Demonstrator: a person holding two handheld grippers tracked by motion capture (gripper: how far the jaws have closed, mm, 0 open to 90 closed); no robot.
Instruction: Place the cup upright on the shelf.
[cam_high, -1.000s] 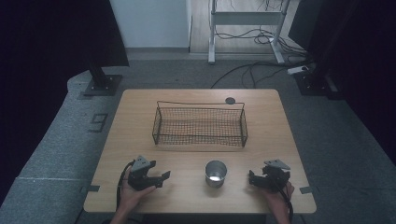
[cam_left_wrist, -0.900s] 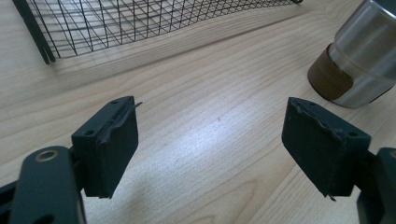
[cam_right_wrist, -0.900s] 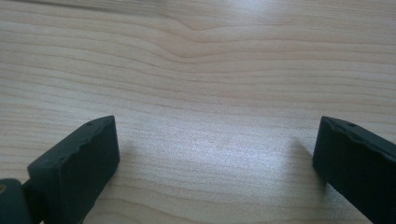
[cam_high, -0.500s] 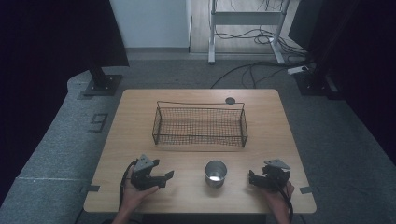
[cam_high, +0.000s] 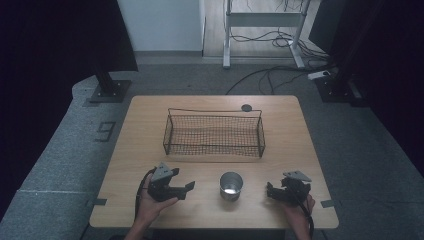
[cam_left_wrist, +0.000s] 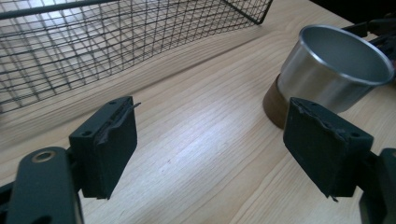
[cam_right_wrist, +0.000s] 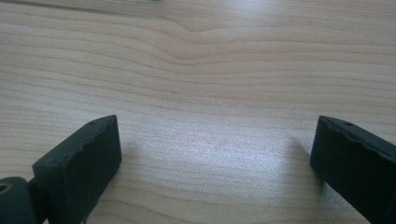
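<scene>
The steel cup (cam_high: 230, 185) stands upright near the desk's (cam_high: 140, 130) front edge. Left of the cup, the left hand-held gripper (cam_high: 186, 188) gapes wide, empty; right of it, the right hand-held gripper (cam_high: 269, 190) likewise. Beyond the cup sits a wire basket (cam_high: 214, 134), then a black disc (cam_high: 246, 107).

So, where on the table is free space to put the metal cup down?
Bare wood lies left of the wire basket, right of it, and between the left gripper and the metal cup. The front edge is crowded: both grippers flank the cup, the right gripper close by.
</scene>
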